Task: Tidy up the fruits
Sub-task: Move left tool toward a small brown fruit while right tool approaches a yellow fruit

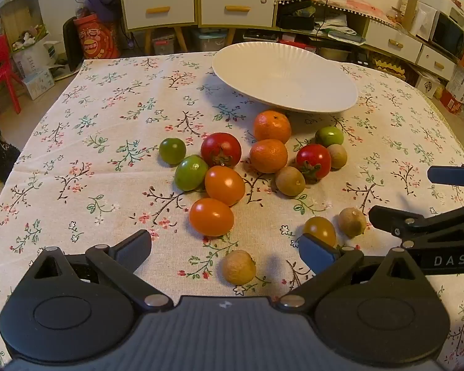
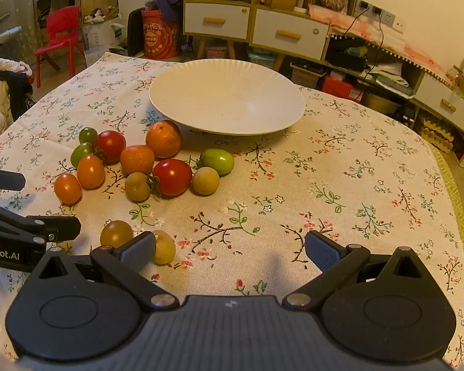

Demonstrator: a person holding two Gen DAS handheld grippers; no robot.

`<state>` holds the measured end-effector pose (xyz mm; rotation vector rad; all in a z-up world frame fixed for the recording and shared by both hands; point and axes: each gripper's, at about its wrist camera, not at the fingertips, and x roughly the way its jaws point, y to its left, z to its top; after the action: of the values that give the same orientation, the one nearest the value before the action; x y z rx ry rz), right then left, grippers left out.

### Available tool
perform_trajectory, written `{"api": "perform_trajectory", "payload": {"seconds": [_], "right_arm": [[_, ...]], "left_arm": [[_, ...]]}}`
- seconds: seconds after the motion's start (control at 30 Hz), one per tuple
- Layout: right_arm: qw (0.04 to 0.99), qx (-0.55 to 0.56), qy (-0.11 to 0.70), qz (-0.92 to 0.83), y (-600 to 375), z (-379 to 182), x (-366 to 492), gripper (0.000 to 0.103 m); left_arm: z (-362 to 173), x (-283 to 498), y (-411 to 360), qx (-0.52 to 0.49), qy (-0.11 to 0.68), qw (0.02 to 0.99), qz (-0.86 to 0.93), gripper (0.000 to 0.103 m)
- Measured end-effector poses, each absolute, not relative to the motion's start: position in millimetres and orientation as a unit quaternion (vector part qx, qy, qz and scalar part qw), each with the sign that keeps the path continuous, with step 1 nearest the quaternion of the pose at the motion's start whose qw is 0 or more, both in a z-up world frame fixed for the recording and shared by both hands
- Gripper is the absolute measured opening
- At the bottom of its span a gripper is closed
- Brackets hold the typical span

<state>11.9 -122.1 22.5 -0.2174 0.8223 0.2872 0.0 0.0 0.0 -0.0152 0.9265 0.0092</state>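
A large white plate (image 1: pixel 281 77) stands on the floral tablecloth at the back, and shows in the right wrist view (image 2: pixel 225 95) too. In front of it lies a loose cluster: two tangerines (image 1: pixel 272 125), red tomatoes (image 1: pixel 221 149), orange tomatoes (image 1: pixel 212 216), green tomatoes (image 1: pixel 191 172) and brown longans (image 1: pixel 290 181). My left gripper (image 1: pixel 225 250) is open and empty, low over the cloth, with a longan (image 1: pixel 238 267) between its fingers. My right gripper (image 2: pixel 230 250) is open and empty; a yellowish longan (image 2: pixel 164 247) sits just beside its left finger.
A brownish tomato (image 1: pixel 320 230) and another longan (image 1: pixel 352 222) lie near the right gripper's fingers (image 1: pixel 396 218). White-drawer cabinets (image 2: pixel 256 26), a red chair (image 2: pixel 60 38) and boxes stand beyond the table edge.
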Motion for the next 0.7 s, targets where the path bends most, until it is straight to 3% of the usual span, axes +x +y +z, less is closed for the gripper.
{"api": "perform_trajectory", "payload": {"seconds": [0.7], "right_arm": [[0.901, -0.106, 0.398, 0.138, -121.4, 22.6, 11.8, 0.103]], "left_arm": [[-0.1, 0.1, 0.0, -0.006, 0.448, 0.894, 0.005, 0.103]]}}
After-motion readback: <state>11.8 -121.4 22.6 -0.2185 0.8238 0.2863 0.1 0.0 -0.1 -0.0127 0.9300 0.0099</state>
